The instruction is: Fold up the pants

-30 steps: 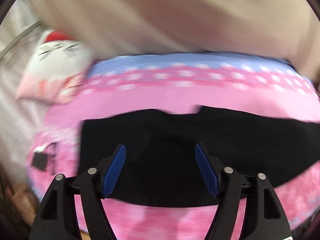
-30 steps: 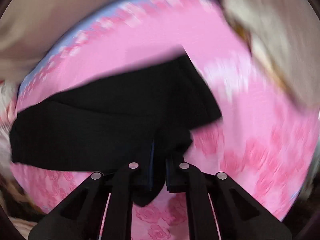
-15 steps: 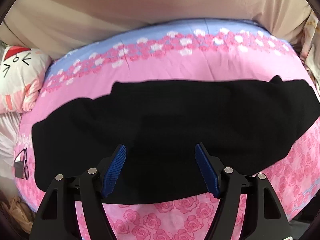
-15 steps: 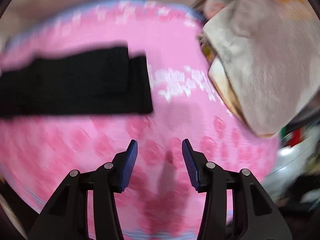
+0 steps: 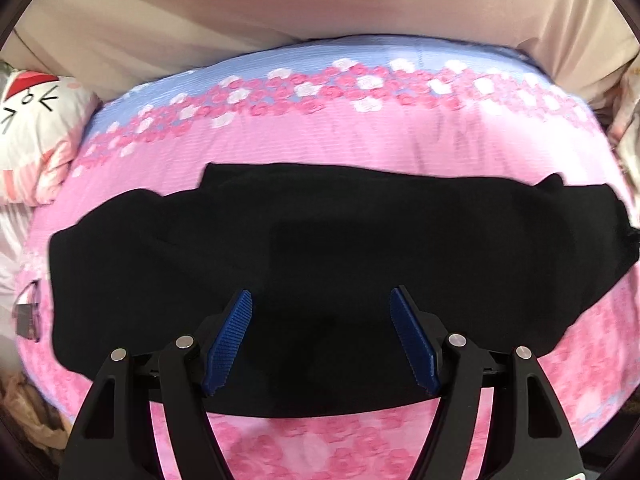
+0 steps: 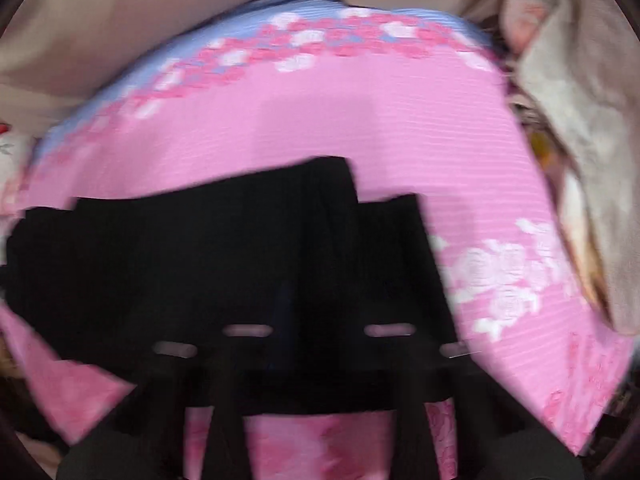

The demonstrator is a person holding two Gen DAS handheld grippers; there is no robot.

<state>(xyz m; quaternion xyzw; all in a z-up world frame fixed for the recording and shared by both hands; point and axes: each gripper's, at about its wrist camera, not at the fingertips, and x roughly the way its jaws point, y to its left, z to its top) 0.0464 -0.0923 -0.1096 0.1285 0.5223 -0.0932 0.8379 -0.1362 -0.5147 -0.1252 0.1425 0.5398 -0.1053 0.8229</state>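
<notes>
Pink rose-print bedspread [image 5: 320, 148] with a blue band at the far edge, beige sheet [image 5: 280, 4] behind it. Black pants [image 5: 320, 240] lie flat across the middle of the spread, stretched side to side. Left gripper [image 5: 320, 312] hovers over their near edge, jaws spread wide, blue pads [image 5: 230, 336] gripping nothing. Cartoon-face pillow [image 5: 36, 136] at far left. Right wrist view is motion-blurred: right gripper [image 6: 316, 320] sits low over the pants' end [image 6: 280, 260]; can't tell how its jaws stand. Crumpled beige cloth [image 6: 580, 120] at right.
</notes>
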